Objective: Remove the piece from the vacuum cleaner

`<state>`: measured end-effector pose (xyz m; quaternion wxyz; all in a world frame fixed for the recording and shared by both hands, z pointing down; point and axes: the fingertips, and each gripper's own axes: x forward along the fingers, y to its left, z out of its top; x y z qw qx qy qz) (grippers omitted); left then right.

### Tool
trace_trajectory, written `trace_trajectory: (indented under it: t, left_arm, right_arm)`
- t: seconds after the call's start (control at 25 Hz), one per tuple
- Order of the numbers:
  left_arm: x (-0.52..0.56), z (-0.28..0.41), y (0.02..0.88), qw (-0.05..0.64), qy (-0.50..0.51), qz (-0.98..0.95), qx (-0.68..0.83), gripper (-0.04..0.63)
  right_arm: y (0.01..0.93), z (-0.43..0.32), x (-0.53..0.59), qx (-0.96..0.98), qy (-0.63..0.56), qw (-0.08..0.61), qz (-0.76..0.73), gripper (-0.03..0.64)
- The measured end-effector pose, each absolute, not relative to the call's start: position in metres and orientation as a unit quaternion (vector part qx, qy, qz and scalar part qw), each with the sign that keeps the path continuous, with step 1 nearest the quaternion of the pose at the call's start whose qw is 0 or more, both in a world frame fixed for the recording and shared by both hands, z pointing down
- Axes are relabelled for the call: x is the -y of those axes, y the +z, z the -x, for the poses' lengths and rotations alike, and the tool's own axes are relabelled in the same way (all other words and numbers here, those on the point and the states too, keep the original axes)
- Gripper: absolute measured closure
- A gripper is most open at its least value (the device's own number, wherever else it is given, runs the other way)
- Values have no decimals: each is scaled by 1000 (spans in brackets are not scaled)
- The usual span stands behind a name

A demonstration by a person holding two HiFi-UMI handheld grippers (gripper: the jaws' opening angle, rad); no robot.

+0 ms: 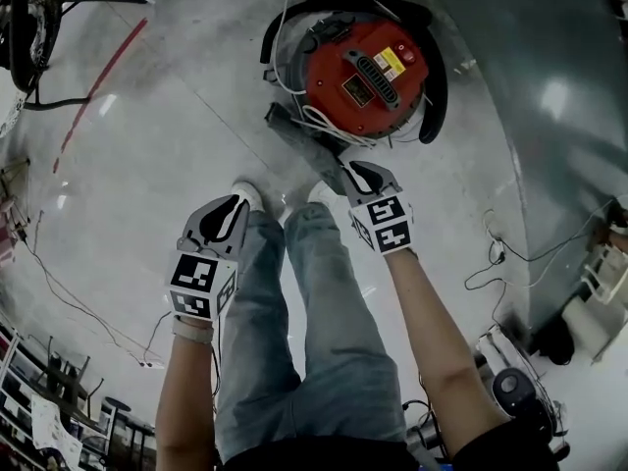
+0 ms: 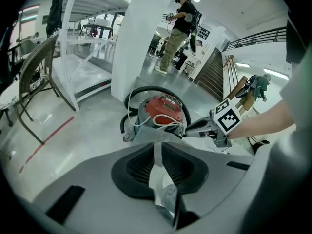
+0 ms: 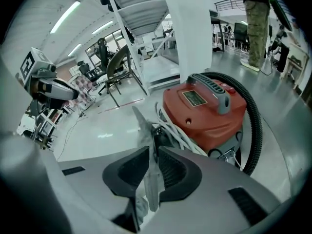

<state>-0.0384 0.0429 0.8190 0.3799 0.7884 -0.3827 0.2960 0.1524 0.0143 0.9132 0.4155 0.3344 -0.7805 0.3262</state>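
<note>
Right claw (image 3: 152, 154) clamped on grey nozzle piece (image 3: 139, 123) beside red vacuum cleaner (image 3: 204, 116), left claw (image 2: 159, 156) nearly closed, empty, well apart

Workshop hall, polished floor (image 1: 147, 165), metal racks (image 2: 80, 62), loose cables (image 1: 496, 255)

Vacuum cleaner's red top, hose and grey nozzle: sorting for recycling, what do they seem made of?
Red top: glossy moulded plastic, by its sheen. Hose: black flexible plastic or rubber, curving round the body. Nozzle: probably matte grey plastic.
</note>
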Motion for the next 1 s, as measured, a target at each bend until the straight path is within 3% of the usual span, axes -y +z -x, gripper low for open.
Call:
trace_trajectory:
  t: [1.0]
  left_arm:
    - [-39,42,854,404,312,-775,373,537]
  right_arm:
    - [961,-134,-15,785,312,456,-281,571]
